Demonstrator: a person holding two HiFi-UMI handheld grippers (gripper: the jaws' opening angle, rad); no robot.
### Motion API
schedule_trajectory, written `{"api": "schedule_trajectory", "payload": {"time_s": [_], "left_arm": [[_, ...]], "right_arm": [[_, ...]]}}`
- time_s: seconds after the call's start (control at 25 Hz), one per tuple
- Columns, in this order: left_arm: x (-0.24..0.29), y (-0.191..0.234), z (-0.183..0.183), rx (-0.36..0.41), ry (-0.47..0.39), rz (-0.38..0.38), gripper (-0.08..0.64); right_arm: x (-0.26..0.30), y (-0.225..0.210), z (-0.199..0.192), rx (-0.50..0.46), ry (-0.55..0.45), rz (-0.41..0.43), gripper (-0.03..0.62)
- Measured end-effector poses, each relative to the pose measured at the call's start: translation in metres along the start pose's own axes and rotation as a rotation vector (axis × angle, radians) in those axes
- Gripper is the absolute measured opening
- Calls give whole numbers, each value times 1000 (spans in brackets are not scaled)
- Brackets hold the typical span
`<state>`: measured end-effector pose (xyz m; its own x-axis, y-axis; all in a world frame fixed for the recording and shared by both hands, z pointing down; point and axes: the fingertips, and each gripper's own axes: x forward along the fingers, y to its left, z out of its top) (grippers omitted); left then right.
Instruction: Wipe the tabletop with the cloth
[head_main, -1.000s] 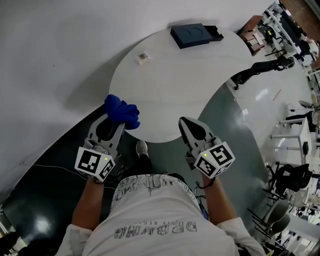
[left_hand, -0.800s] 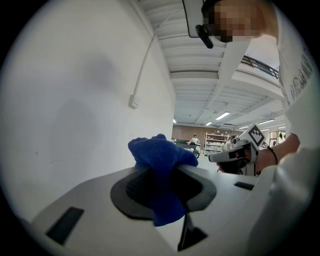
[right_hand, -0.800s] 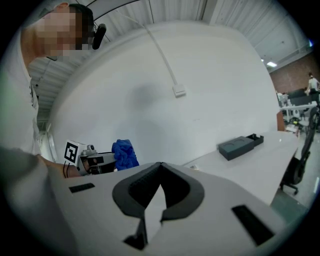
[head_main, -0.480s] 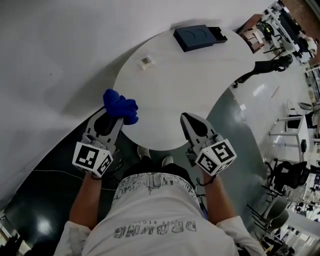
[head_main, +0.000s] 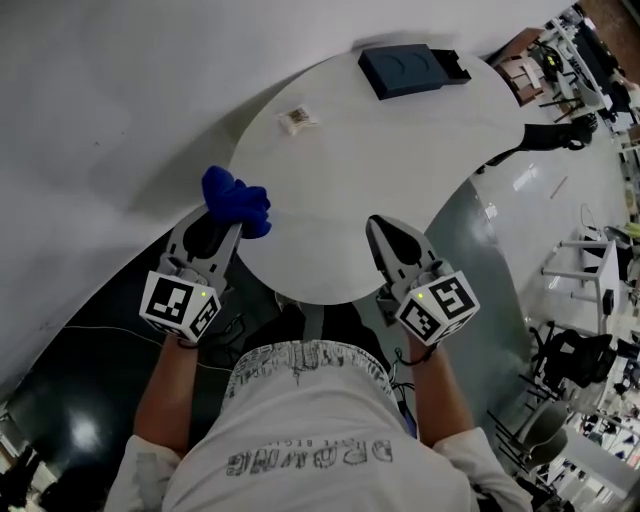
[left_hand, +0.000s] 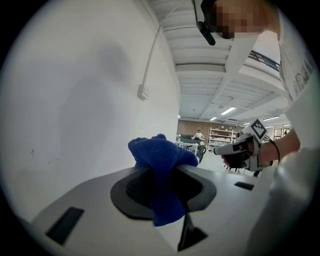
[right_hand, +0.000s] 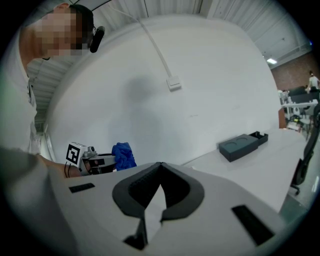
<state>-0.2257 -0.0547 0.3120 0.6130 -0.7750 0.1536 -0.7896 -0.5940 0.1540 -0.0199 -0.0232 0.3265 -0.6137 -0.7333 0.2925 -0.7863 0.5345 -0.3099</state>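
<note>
Blue fluffy cloth (head_main: 235, 200) sitting pinched in our left gripper (head_main: 218, 232) at the near-left rim of the round white table (head_main: 370, 170).

We are clamping the left jaws on the bunched cloth, which is poking forward past the tips just over the table's rim; it is showing no clear long axis. Our right gripper (head_main: 388, 235) is hovering over the table's near edge, jaws pressed together on nothing. The bare top is lying ahead and right of the cloth, so we are judging the left hand should lower and sweep that way, short of the dark blue box (head_main: 410, 68) and small wrapped item (head_main: 296, 120) at the table's far side.
</note>
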Motion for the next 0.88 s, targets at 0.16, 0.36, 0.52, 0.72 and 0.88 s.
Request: {"api": "schedule_trajectory", "payload": {"time_s": [0.16, 0.36, 0.52, 0.72, 0.88], "left_arm": [[15, 5, -8, 1, 24, 35, 121], [37, 10, -27, 5, 83, 80, 121], [54, 15, -48, 17, 133, 120, 121], [69, 27, -61, 22, 181, 176, 121], [82, 31, -69, 19, 201, 207, 121]], "right_arm": [[12, -15, 0, -3, 18, 35, 8], [25, -38, 2, 1, 43, 87, 8], [30, -57, -5, 4, 73, 129, 8], [37, -80, -7, 6, 104, 164, 8], [42, -100, -11, 17, 119, 181, 8]]}}
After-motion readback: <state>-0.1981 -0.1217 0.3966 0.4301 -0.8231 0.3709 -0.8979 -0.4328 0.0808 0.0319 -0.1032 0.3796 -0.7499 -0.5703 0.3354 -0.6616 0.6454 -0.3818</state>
